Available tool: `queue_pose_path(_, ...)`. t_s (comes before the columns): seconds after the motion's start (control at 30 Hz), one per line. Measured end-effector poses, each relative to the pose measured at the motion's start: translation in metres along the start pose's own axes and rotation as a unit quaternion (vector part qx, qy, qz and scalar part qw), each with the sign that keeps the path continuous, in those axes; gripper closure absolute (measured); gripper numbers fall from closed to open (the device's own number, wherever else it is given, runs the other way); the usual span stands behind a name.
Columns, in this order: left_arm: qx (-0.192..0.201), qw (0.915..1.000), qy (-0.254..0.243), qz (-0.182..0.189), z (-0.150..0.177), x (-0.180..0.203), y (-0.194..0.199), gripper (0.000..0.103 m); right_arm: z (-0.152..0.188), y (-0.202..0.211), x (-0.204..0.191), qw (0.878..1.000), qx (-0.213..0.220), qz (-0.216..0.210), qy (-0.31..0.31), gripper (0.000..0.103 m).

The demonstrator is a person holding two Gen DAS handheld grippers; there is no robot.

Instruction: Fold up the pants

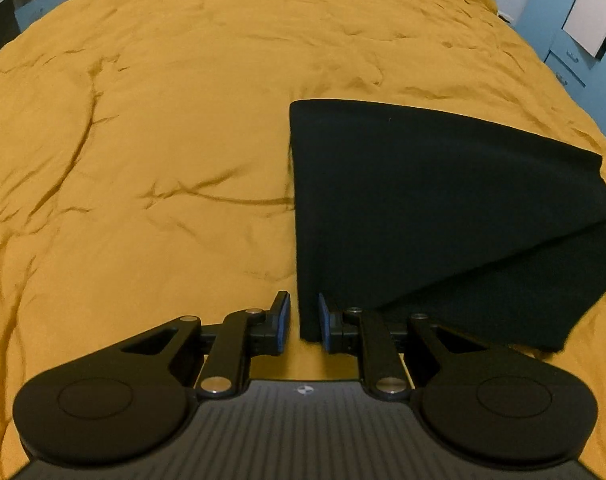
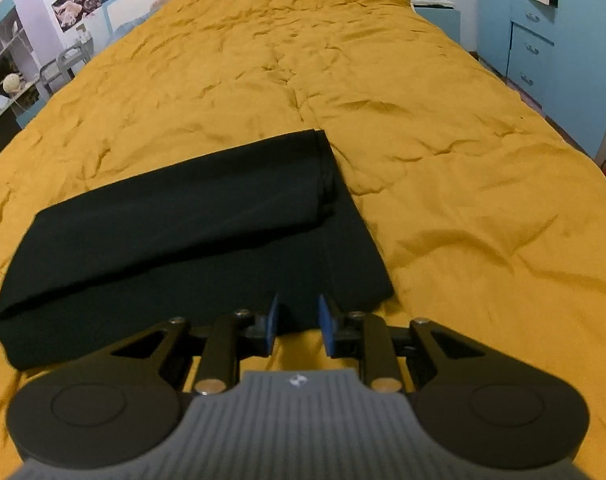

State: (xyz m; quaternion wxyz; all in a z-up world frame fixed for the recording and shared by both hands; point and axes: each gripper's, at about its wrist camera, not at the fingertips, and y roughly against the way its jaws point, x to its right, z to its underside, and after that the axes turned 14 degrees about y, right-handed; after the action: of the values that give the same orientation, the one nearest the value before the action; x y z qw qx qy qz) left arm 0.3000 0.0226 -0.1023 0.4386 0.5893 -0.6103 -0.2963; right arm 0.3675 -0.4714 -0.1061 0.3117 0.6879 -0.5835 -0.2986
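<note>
Black pants [image 1: 435,216] lie folded in layers on a mustard-yellow bed cover [image 1: 151,152]. In the left wrist view my left gripper [image 1: 304,322] is open, its jaws straddling the near left corner of the pants, with nothing pinched. In the right wrist view the pants [image 2: 175,232] lie ahead and to the left. My right gripper [image 2: 298,322] is open at the near right edge of the pants, with cloth showing between the pads but not clamped.
The bed cover [image 2: 443,160] stretches far ahead and to both sides. Blue drawers [image 2: 531,52] stand at the right of the bed. A desk with clutter [image 2: 7,92] is at the left. A nightstand [image 2: 435,8] sits at the far right.
</note>
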Motion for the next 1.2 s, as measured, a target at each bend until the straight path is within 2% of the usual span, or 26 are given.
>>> queue_pose_path(0.1,-0.008,0.9999,-0.003,-0.007,0.003,-0.005,0.014,0.083,0.005,0.025,-0.005,1.000,0.005,-0.009,-0.009,0.077)
queue_pose_path(0.17,0.002,1.0000,0.001,-0.002,0.008,-0.009,0.028,0.082,0.009,0.044,-0.011,1.000,0.012,-0.018,-0.015,0.072)
queue_pose_path(0.2,0.010,0.9998,0.012,0.010,0.007,-0.013,0.034,0.079,0.012,0.054,-0.015,0.999,0.019,-0.023,-0.018,0.067)
queue_pose_path(0.3,0.046,0.9950,0.066,0.059,0.002,-0.023,0.050,0.066,0.020,0.067,-0.032,0.999,0.036,-0.032,-0.023,0.066)
queue_pose_path(0.33,0.058,0.9931,0.077,0.067,-0.001,-0.024,0.051,0.064,0.021,0.068,-0.038,0.998,0.047,-0.034,-0.024,0.067)
queue_pose_path(0.4,0.082,0.9900,0.092,0.069,-0.008,-0.026,0.048,0.061,0.022,0.067,-0.052,0.997,0.066,-0.040,-0.026,0.092)
queue_pose_path(0.43,0.090,0.9888,0.098,0.068,-0.010,-0.026,0.045,0.061,0.019,0.062,-0.060,0.996,0.068,-0.044,-0.030,0.096)
queue_pose_path(0.5,0.091,0.9859,0.120,0.074,-0.015,-0.030,0.033,0.060,0.017,0.053,-0.077,0.995,0.082,-0.055,-0.022,0.098)
queue_pose_path(0.57,0.080,0.9802,0.156,0.093,-0.019,-0.037,0.019,0.060,0.010,0.039,-0.097,0.995,0.083,-0.045,0.002,0.100)
queue_pose_path(0.7,0.053,0.9637,0.225,0.133,-0.021,-0.052,-0.012,0.060,-0.008,0.010,-0.126,0.993,0.104,-0.039,0.039,0.102)
queue_pose_path(0.83,0.031,0.9496,0.272,0.153,-0.025,-0.067,-0.039,0.060,-0.023,-0.015,-0.145,0.990,0.113,-0.030,0.075,0.102)
queue_pose_path(0.97,0.022,0.9392,0.292,0.179,-0.024,-0.074,-0.055,0.060,-0.028,-0.040,-0.154,0.990,0.102,-0.025,0.096,0.103)
queue_pose_path(1.07,0.020,0.9354,0.298,0.190,-0.023,-0.076,-0.062,0.061,-0.024,-0.060,-0.158,0.992,0.072,-0.020,0.101,0.103)
queue_pose_path(1.17,0.020,0.9317,0.301,0.202,-0.022,-0.076,-0.065,0.075,-0.018,-0.073,-0.161,0.993,0.052,-0.016,0.109,0.103)
queue_pose_path(1.2,0.020,0.9308,0.301,0.206,-0.022,-0.076,-0.066,0.084,-0.017,-0.077,-0.162,0.992,0.047,-0.014,0.114,0.103)
